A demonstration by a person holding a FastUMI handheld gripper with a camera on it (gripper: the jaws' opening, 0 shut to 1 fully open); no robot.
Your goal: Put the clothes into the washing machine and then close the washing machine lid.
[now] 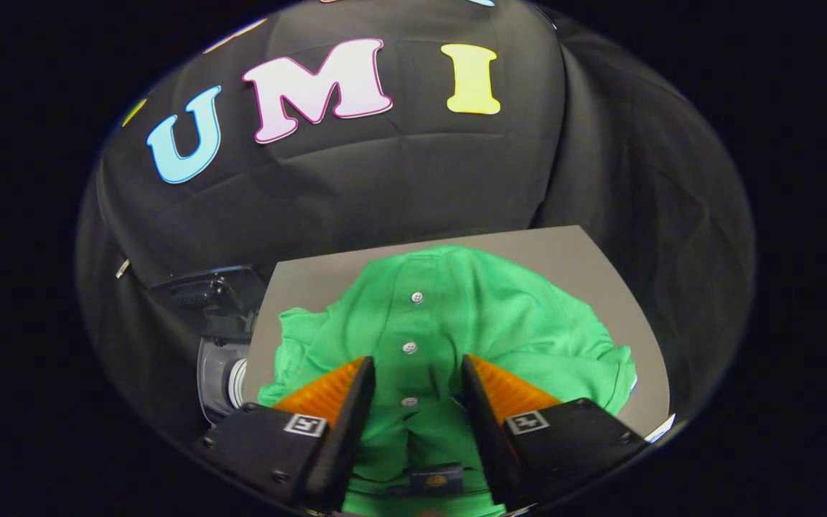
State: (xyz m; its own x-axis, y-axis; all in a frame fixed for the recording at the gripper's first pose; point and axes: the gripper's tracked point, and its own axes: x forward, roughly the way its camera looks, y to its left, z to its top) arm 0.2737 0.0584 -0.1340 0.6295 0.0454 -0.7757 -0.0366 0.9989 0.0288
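1. Gripper view: your gripper [413, 370] is spread wide above the green button-up shirt [449, 316], which lies flat on the grey table [313, 276].
2. It's soft, light cloth (expect sagging); pinch a bunched fold near the button placket.
3. Washing machine [223, 373] sits beside the table.

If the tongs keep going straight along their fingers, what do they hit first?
Most likely the green shirt on the grey table: the open tongs straddle its button placket, with fabric between and just ahead of the fingers. Depth is unclear, so contact may be already close.
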